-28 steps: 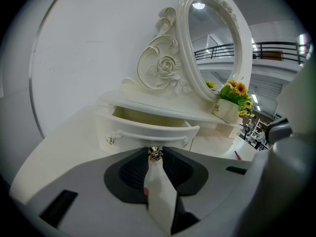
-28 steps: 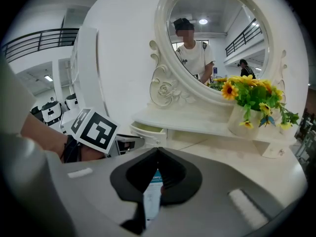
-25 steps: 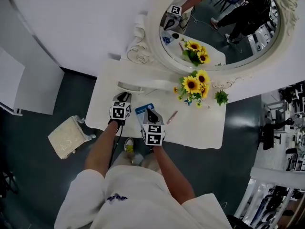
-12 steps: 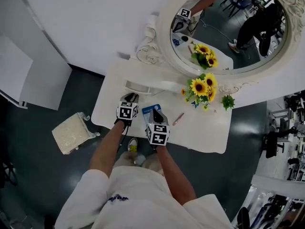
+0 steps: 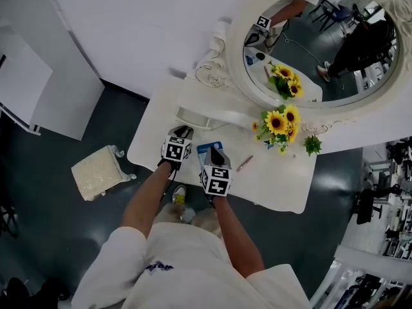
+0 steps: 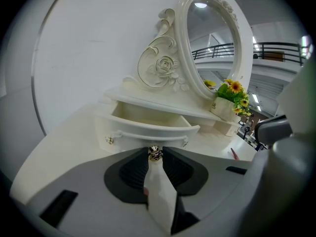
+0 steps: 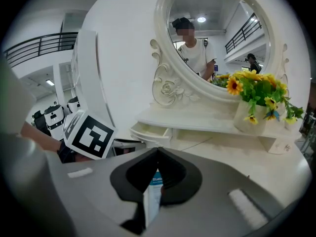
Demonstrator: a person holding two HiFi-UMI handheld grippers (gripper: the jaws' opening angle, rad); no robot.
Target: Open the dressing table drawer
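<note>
On table (image 5: 283, 187) top, left side under mirror (image 5: 322, 50), drawer (image 6: 148, 130) stands pulled out, its inside showing. Left gripper (image 6: 155, 149) points at drawer front, jaws clamped on small brass knob (image 6: 154, 155) at front middle. Right gripper (image 7: 158, 149) just beside it on the right, jaws pressed together, nothing between them, over blue card (image 5: 207, 149) lying flat on table. Pink pen (image 5: 244, 163) lies right of card. Sunflowers (image 5: 280, 121) in white pot stand right of drawer, below mirror. Stool (image 5: 96, 172) on floor, left of table.
</note>
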